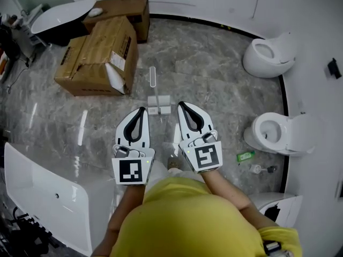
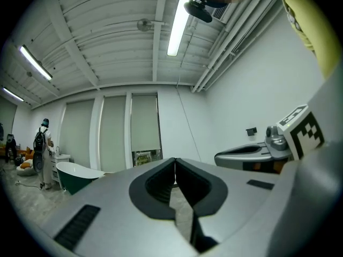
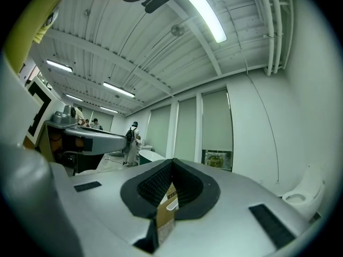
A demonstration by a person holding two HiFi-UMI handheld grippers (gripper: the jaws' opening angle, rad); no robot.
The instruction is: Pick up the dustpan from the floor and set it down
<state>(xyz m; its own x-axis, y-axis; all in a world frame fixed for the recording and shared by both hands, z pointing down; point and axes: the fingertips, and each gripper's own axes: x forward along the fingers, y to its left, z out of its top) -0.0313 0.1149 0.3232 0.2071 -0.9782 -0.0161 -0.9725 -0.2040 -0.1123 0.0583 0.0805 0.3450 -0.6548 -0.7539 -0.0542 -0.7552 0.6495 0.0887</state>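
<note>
A pale dustpan [image 1: 159, 104] lies on the grey marble floor, its long handle [image 1: 153, 77] pointing away from me. Both grippers are held level, well above the floor, side by side just on my side of it. My left gripper [image 1: 141, 111] sits a little left of the pan, with its black pads meeting at the tip and nothing between them. My right gripper [image 1: 181, 105] sits a little right of it, also shut and empty. The left gripper view shows its tips [image 2: 174, 160] closed against the far wall. The right gripper view shows its tips [image 3: 172, 161] closed too. Neither gripper view shows the dustpan.
Cardboard boxes [image 1: 99, 58] stand on the floor at the left beyond the dustpan. Two white toilets [image 1: 268, 55] [image 1: 278, 134] line the right wall, and small items [image 1: 246, 156] lie near the closer one. A white tub [image 1: 48, 189] is at lower left. People [image 2: 42, 149] stand far off.
</note>
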